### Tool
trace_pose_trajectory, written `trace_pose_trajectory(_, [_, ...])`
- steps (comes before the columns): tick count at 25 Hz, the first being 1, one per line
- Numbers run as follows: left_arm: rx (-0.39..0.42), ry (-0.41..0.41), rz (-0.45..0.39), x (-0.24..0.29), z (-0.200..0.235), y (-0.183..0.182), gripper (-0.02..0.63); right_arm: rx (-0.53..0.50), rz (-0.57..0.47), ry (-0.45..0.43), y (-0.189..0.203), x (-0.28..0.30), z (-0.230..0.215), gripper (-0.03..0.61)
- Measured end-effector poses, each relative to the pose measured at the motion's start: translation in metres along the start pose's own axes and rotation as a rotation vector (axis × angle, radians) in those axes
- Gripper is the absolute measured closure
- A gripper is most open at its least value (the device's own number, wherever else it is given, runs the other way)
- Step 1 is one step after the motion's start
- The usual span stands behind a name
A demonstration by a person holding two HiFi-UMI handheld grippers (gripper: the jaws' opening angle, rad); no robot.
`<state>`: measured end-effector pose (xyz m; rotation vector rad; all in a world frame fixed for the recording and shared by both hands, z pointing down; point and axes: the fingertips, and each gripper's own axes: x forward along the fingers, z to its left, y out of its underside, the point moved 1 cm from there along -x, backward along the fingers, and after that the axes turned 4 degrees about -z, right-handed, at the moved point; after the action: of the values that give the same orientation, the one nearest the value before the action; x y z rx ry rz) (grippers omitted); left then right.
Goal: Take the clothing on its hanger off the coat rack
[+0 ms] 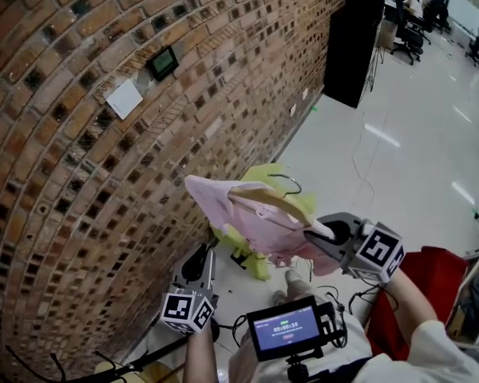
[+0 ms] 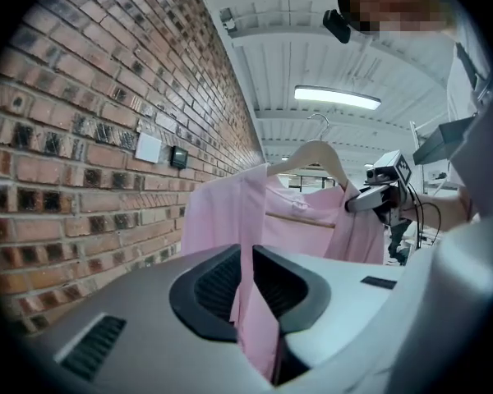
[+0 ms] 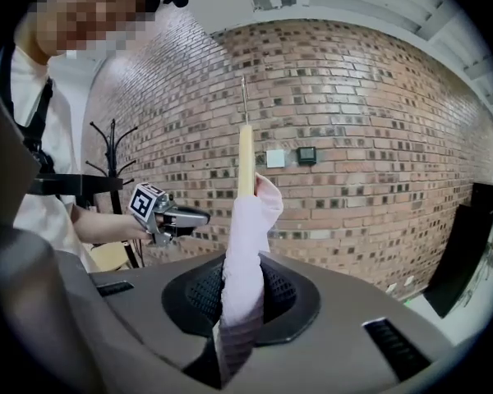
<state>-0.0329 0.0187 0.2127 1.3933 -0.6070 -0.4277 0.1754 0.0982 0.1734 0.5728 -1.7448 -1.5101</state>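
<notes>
A pink garment hangs on a wooden hanger with a metal hook, held in the air in front of the brick wall. My right gripper is shut on the garment's shoulder over one hanger end; in the right gripper view the pink cloth and the hanger's tip rise from its jaws. My left gripper sits lower and to the left, shut on a strip of the garment's edge. The black coat rack stands behind, apart from the hanger.
The brick wall runs close on the left, with a white plate and a small dark panel on it. A yellow-green heap lies on the floor below the garment. A red object is at right, a black cabinet farther off.
</notes>
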Motion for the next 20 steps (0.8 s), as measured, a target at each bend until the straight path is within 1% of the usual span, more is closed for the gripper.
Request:
trace_pose_trajectory(3, [-0.018,-0.060,-0.003,0.001,0.011,-0.006,0.565,-0.013,0.006,-0.058,-0.012,0.014,-0.009,0.558])
trace_pose_trajectory(6, [-0.025,-0.104,-0.010,0.002,0.019,-0.008,0.565,-0.031,0.050,-0.117,-0.024,0.027,-0.016,0.558])
trace_pose_trajectory(8, [-0.029,-0.130,-0.014,0.003,0.025,-0.013,0.566,-0.041,0.058,-0.148,-0.032,0.039,-0.022,0.558])
trace_pose_trajectory(10, [-0.035,-0.162,-0.014,0.002,0.033,-0.016,0.565,-0.045,0.046,-0.176,-0.039,0.054,-0.028,0.558])
trace_pose_trajectory(13, [-0.043,-0.210,-0.014,0.000,0.049,-0.016,0.565,-0.045,-0.001,-0.217,-0.046,0.079,-0.038,0.558])
trace_pose_trajectory(20, [-0.046,-0.295,-0.002,0.009,0.084,-0.018,0.566,-0.049,-0.015,-0.292,-0.059,0.127,-0.065,0.558])
